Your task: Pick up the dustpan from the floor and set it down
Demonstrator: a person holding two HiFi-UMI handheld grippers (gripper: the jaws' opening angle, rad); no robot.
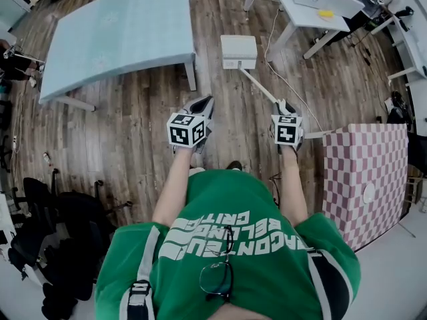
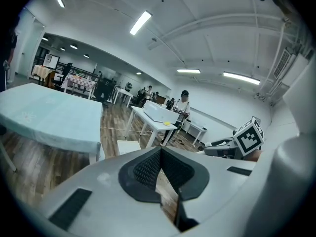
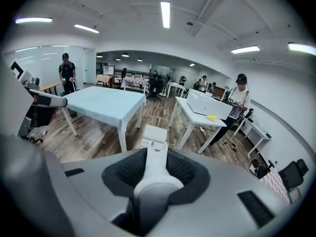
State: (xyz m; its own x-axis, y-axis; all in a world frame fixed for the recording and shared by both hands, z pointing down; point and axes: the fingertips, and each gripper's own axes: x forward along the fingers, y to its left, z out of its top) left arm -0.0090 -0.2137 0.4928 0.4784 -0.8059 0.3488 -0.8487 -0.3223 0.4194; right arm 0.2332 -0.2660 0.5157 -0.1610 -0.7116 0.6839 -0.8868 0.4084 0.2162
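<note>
The white dustpan (image 1: 238, 51) is out in front of me over the wooden floor, and its long white handle (image 1: 260, 85) slants back to my right gripper (image 1: 283, 105). That gripper is shut on the handle. In the right gripper view the handle (image 3: 154, 169) runs out between the dark pads to the pan (image 3: 153, 136). Whether the pan rests on the floor I cannot tell. My left gripper (image 1: 202, 105) is level with the right one, to its left. Its pads (image 2: 148, 169) meet at the tips with nothing between them.
A light blue table (image 1: 120, 32) stands ahead on the left, one leg near the dustpan. A white table (image 1: 307, 5) is ahead on the right, with a cable (image 1: 287, 79) trailing on the floor. A pink checkered table (image 1: 363, 179) is close on my right. Black chairs (image 1: 53, 225) are at the left rear.
</note>
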